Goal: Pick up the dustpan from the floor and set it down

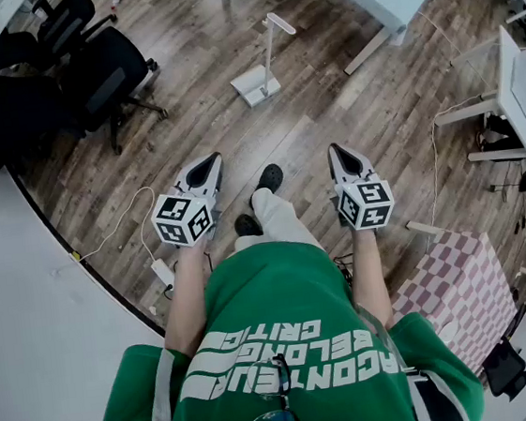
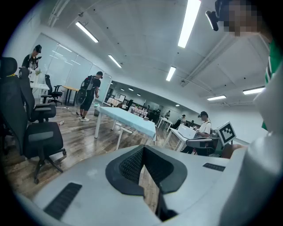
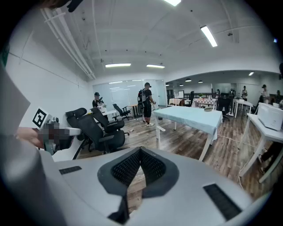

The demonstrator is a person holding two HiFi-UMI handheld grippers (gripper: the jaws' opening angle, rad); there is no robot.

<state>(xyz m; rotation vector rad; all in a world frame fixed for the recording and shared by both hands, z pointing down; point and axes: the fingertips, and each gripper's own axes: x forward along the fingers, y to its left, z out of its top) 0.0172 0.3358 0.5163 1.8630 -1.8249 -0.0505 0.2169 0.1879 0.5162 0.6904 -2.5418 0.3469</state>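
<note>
While left tool [image 1: 210, 164] and right tool [image 1: 338, 152] hang closed and empty, dustpan [image 1: 256, 85] stands ahead ungrasped; next likely needs approach, jaws parted.

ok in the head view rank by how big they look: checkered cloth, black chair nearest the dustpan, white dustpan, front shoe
1. checkered cloth, nearer the camera and barely ahead of the chair, so unsure
2. black chair
3. white dustpan
4. front shoe
</note>
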